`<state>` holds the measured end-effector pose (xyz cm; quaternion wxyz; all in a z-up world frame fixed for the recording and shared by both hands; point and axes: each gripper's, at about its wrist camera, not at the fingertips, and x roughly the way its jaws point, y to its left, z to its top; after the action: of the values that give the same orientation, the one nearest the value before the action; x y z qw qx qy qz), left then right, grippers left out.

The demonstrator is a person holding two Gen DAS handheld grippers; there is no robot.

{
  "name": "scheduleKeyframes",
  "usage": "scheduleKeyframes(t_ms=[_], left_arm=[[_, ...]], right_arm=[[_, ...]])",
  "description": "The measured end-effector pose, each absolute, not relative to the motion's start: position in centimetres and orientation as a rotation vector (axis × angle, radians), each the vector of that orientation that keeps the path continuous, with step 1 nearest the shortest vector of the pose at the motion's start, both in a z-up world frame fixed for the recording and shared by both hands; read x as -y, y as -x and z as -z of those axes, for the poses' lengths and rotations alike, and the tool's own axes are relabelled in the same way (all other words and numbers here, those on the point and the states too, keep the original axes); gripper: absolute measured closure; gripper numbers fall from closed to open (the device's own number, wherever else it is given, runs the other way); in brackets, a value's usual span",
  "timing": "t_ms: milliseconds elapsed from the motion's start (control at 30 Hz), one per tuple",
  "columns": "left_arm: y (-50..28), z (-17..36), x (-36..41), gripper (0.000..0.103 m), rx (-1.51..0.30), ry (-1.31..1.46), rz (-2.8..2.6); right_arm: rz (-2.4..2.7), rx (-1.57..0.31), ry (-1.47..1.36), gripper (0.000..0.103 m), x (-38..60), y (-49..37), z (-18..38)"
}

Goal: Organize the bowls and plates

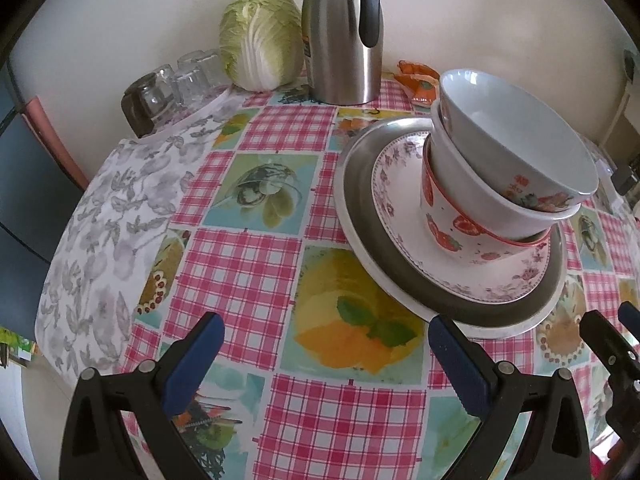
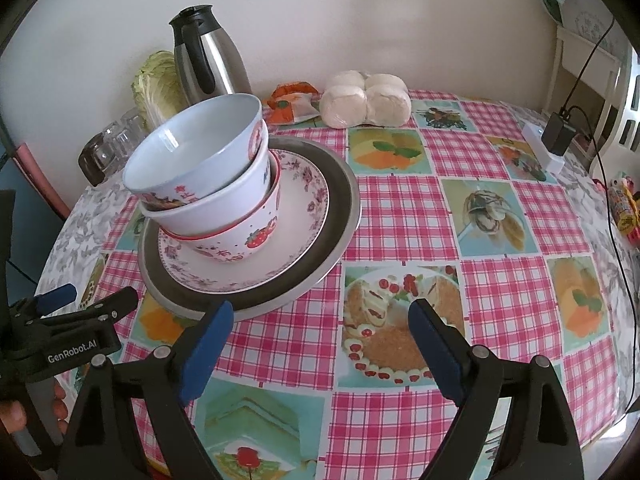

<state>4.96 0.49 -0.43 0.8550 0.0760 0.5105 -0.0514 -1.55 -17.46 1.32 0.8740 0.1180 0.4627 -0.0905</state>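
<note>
Three bowls are nested in a leaning stack: a white bowl (image 1: 516, 136) (image 2: 192, 148) on top, a white one under it, and a strawberry-print bowl (image 1: 460, 232) (image 2: 244, 240) at the bottom. The stack stands on a floral plate (image 1: 400, 184) (image 2: 304, 196), which lies on a metal plate (image 1: 360, 216) (image 2: 344, 200). My left gripper (image 1: 324, 332) is open and empty, in front and left of the plates. My right gripper (image 2: 320, 316) is open and empty, in front and right of the plates. The left gripper also shows at the left of the right wrist view (image 2: 96, 296).
A steel thermos jug (image 1: 344, 36) (image 2: 208, 64), a cabbage (image 1: 260, 40), upturned glasses (image 1: 180, 80) and an orange packet (image 2: 292, 104) stand at the table's far side. Bagged buns (image 2: 366, 98) lie at the back. A charger with its cable (image 2: 556, 136) is at the right edge.
</note>
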Motion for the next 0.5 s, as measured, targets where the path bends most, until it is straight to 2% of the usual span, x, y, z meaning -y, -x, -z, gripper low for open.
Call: scheduleKeyframes(t_ms=[500], left_arm=[[-5.33,0.74,-0.95,0.000,-1.092,-0.129,0.116]], right_arm=[[0.191,-0.979,-0.240,0.013,17.45,1.28,-0.68]])
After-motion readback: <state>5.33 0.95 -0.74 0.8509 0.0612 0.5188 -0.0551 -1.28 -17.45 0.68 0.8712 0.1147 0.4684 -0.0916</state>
